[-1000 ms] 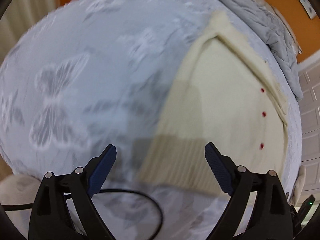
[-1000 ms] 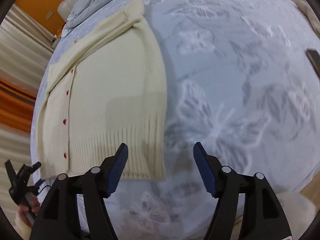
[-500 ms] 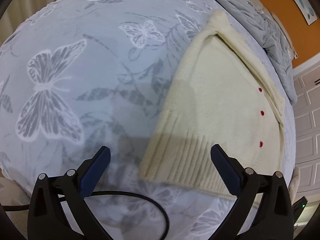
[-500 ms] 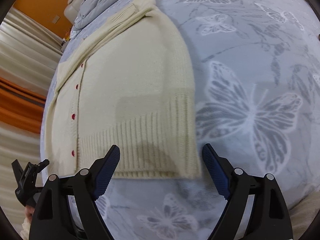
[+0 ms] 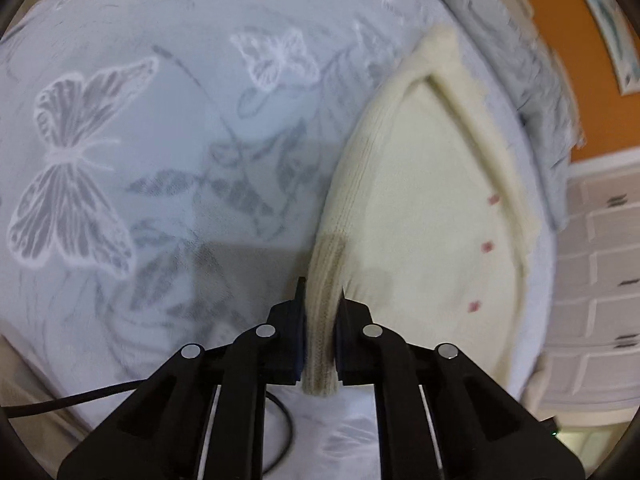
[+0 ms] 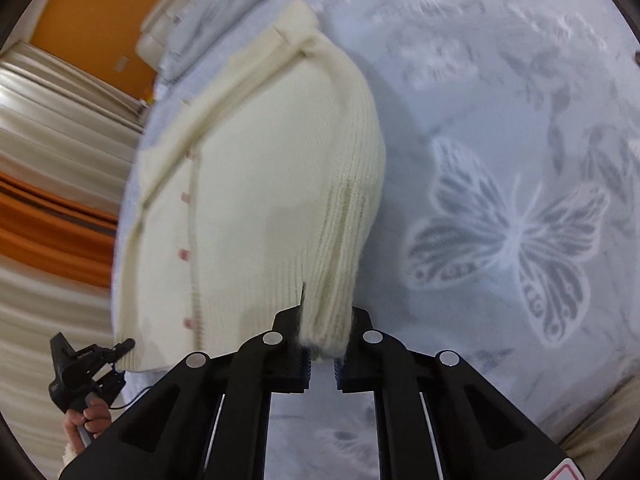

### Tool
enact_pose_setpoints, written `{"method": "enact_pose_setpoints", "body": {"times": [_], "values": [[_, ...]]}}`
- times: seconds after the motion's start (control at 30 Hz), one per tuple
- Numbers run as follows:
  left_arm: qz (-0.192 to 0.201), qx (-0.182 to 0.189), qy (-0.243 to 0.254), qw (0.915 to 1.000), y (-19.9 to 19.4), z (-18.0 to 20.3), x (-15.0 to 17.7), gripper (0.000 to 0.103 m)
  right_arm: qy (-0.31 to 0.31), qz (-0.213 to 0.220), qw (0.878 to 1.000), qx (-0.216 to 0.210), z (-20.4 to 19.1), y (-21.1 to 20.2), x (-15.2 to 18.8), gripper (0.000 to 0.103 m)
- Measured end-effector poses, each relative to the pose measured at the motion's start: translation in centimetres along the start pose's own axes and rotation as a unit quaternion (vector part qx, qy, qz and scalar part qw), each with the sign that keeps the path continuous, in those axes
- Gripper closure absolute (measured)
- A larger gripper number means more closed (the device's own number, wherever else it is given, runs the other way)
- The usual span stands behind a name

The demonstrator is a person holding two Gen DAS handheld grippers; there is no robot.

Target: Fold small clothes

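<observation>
Cream cardigan [image 5: 420,216] hem: left gripper [image 5: 321,312], right gripper [image 6: 325,320] closing, pinching.

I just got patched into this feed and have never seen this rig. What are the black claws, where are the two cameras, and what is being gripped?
No robot here: a person holds a two-finger tool in each hand, with a fisheye camera on each looking along its jaws. In the left wrist view, the left gripper is closing on the ribbed hem of a cream cardigan. In the right wrist view, the right gripper is closing on the hem's other corner. The cardigan lies on a butterfly-print bedspread.
</observation>
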State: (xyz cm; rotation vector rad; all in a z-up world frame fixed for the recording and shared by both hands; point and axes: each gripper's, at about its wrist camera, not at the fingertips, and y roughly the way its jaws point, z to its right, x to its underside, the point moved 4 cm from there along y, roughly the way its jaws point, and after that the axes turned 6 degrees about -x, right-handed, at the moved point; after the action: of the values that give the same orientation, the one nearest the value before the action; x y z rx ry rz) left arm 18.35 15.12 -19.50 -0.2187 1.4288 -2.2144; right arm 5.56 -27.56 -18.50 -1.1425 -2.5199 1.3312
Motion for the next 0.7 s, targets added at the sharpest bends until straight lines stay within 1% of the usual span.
{"method": "enact_pose_setpoints", "body": {"times": [0.07, 0.2, 0.3, 0.33, 0.4, 0.43, 0.47, 0.5, 0.53, 0.57, 0.6, 0.63, 0.67, 0.7], "values": [[0.012, 0.027, 0.0, 0.9996, -1.9, 0.5, 0.2, 0.094, -0.011, 0.014, 1.0, -0.017, -1.0, -1.4, -0.3, 0.096], [0.02, 0.056, 0.025, 0.9979, -5.3, 1.7, 1.4, 0.095, -0.013, 0.033, 0.998, -0.043, -1.9, -4.6, -0.6, 0.097], [0.019, 0.066, 0.038, 0.997, -7.4, 1.6, 2.8, 0.095, -0.021, 0.033, 0.998, -0.054, -1.7, -7.5, 0.1, 0.098], [0.014, 0.07, 0.044, 0.9965, -8.4, 1.2, 3.7, 0.095, -0.024, 0.031, 0.998, -0.056, -1.4, -8.4, 0.6, 0.101], [0.01, 0.071, 0.057, 0.9958, -9.9, 0.6, 5.3, 0.096, -0.037, 0.021, 0.997, -0.058, -0.9, -10.8, 2.3, 0.103], [0.011, 0.067, 0.069, 0.9953, -10.9, 0.2, 6.5, 0.097, -0.044, 0.015, 0.997, -0.059, -0.5, -11.8, 3.2, 0.103], [0.011, 0.062, 0.081, 0.9948, -11.7, -0.3, 7.5, 0.103, -0.054, 0.007, 0.997, -0.051, -0.2, -12.5, 4.0, 0.103], [0.01, 0.057, 0.09, 0.9943, -12.3, -0.9, 8.4, 0.103, -0.065, -0.004, 0.997, -0.034, 0.3, -13.0, 5.0, 0.103], [0.004, 0.045, 0.103, 0.9936, -12.8, -1.7, 9.8, 0.103, -0.08, -0.015, 0.997, -0.002, 1.2, -13.3, 6.0, 0.102], [0.0, 0.029, 0.113, 0.9932, -12.7, -2.4, 10.5, 0.103, -0.08, -0.021, 0.996, 0.018, 2.1, -13.2, 6.5, 0.099], [-0.001, 0.008, 0.122, 0.9925, -12.4, -3.1, 11.1, 0.103, -0.069, -0.027, 0.997, 0.023, 2.9, -13.1, 6.6, 0.093], [-0.004, -0.005, 0.126, 0.992, -12.1, -3.4, 11.3, 0.103, -0.058, -0.029, 0.998, 0.024, 3.3, -13.0, 6.4, 0.093], [-0.006, -0.015, 0.123, 0.9923, -11.6, -3.5, 11.2, 0.099, -0.047, -0.028, 0.998, 0.026, 3.5, -12.7, 5.7, 0.09], [-0.01, -0.013, 0.117, 0.993, -11.1, -3.5, 11.1, 0.095, -0.049, -0.023, 0.998, 0.032, 3.3, -12.5, 5.0, 0.083]]}}
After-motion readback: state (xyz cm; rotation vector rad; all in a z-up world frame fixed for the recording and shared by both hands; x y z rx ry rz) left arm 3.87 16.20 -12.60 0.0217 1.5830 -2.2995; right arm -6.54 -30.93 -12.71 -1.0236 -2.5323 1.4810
